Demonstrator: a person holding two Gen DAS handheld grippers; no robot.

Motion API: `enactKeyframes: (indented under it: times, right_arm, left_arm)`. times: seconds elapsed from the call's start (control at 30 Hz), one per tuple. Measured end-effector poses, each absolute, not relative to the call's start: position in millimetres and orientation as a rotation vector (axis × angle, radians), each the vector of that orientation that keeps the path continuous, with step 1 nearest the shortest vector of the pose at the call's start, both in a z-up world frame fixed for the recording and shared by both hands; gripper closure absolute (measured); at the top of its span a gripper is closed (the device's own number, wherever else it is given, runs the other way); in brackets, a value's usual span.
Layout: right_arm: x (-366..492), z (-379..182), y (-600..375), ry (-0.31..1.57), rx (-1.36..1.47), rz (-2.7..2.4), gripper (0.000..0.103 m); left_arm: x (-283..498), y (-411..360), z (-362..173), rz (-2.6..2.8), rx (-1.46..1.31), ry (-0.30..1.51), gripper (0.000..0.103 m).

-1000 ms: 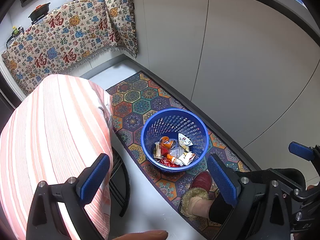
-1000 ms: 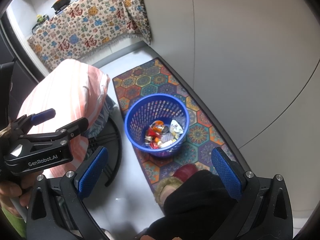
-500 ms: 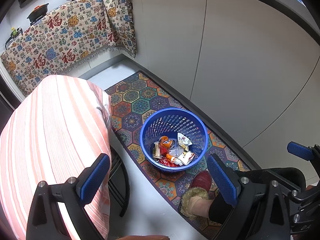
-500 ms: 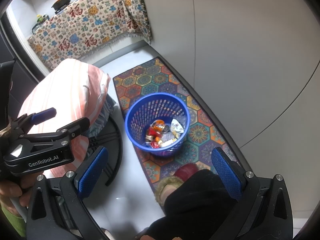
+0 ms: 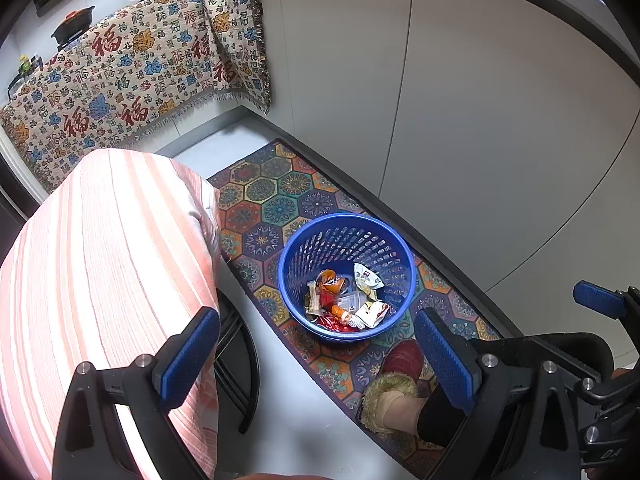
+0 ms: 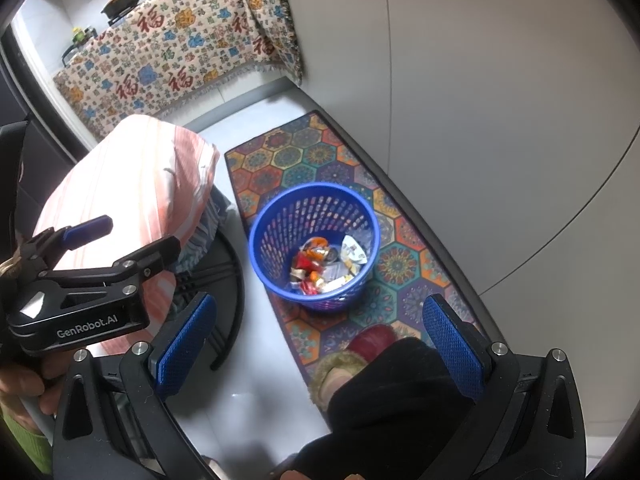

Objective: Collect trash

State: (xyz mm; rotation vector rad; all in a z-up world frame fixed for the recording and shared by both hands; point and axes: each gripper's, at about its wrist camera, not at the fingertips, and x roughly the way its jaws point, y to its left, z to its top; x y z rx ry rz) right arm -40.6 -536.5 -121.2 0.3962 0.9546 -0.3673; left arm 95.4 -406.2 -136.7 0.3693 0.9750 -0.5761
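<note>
L gripper (image 5: 320,344): jaws wide apart, nothing between, held high above floor.
R gripper (image 6: 320,344): jaws wide too, empty.
Basket (image 5: 288,280): blue, perforated, upright on patterned rug (image 5: 276,196), near grey cabinet wall.
Trash (image 5: 344,300): wrappers + packets piled at basket bottom.
Table (image 5: 100,260): pink striped cloth, just left of basket.
Foot: red slipper (image 5: 400,360) on rug, beside basket.

I see both feeds bright and evenly lit, colours crisp, shadows soft. The pale floor (image 6: 256,392) carries a faint sheen. Fisheye bending curves the cabinet fronts (image 5: 460,120) and blackens the corners; nothing blurs.
</note>
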Motion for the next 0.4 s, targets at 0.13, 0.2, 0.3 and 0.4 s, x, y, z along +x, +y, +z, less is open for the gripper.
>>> enactKeyframes:
  times: [0.13, 0.2, 0.3, 0.4]
  right_arm:
    - [-40.0, -121.8, -537.3, 0.957, 0.399, -0.368, 0.0]
    - [-40.1, -122.4, -538.1, 0.958, 0.4, -0.37, 0.0]
    - [-40.8, -122.5, -539.6, 0.959, 0.406, -0.375, 0.0]
    - [-41.6, -122.9, -540.8, 0.959, 0.41, -0.376, 0.0]
  left_arm:
    - [94.8, -407.9, -138.1, -0.58, 0.379, 0.977, 0.003]
    - [94.9, -408.1, -138.9, -0.584, 0.383, 0.98, 0.003]
    - [93.7, -405.5, -138.3, -0.594, 0.381, 0.974, 0.004]
    - [91.3, -404.9, -136.6, -0.594, 0.389, 0.96, 0.004]
